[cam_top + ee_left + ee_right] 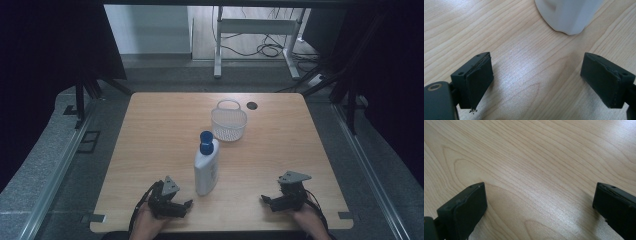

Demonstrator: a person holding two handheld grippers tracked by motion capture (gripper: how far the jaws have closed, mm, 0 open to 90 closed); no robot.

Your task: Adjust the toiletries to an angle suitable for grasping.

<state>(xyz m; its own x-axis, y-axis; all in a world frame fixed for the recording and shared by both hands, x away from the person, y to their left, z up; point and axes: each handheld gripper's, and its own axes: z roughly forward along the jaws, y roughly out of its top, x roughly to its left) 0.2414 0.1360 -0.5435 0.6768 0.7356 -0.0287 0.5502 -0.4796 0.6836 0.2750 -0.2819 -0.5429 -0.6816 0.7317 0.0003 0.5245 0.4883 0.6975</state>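
A white bottle (207,169) with a blue cap (206,142) lies on the wooden table (165,125), cap pointing away from me. Behind it stands a small clear plastic basket (229,123) with a handle. My left gripper (184,206) rests near the front edge, just left of the bottle's base, and is open with nothing between its jaws. In the left gripper view the bottle's white base (569,15) lies just ahead of the open left gripper (537,77). My right gripper (266,201) sits open at the front right. Bare wood shows between the wide jaws of the right gripper (540,202).
A round cable hole (252,105) is set in the table's far edge, right of the basket. Beyond the table stand a white desk frame (260,30) and loose cables on the floor. Dark curtains hang at both sides.
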